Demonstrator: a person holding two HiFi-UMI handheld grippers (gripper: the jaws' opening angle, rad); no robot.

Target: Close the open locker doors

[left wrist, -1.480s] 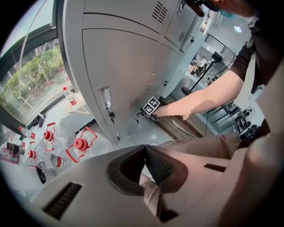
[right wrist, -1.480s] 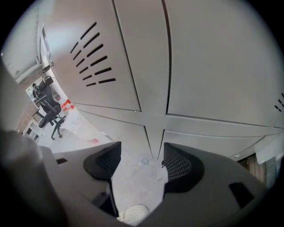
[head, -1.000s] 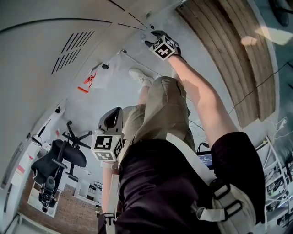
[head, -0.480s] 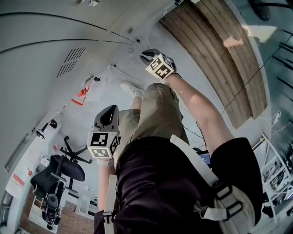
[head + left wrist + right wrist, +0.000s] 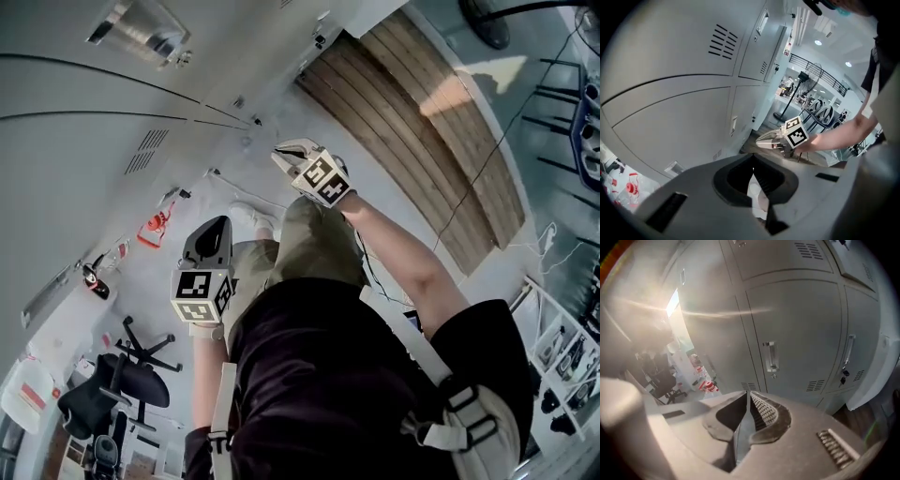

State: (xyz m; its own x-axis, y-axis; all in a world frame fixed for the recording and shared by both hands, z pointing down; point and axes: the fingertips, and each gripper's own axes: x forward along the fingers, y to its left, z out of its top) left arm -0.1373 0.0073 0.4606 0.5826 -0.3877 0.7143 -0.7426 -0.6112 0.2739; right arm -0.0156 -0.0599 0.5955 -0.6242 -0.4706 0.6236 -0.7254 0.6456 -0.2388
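My right tool (image 5: 749, 394) is closing, its jaws almost together with nothing between them. My left tool (image 5: 753, 163) hangs at my hip, its jaws together and empty too. Both are apart from the lockers (image 5: 797, 333), which stand just ahead of the right tool. Every door I can see there looks flush, so any door that is open must be outside these views.

The risk, as I judge it, is pushing a door with a narrow closed tip. It could skid on the smooth panel or catch a handle (image 5: 771, 356), and a hard shove might make the door bounce back off its latch. I could also walk past a door that is open without noticing it.

The right gripper view alone shows the lower doors face-on, with handles, vents and a lock. The left gripper view shows the right tool from the side and the upper doors with their vents (image 5: 721, 41). Only the head view shows both tools at once, the wooden floor (image 5: 422, 122) and the chair (image 5: 122, 384) behind me.
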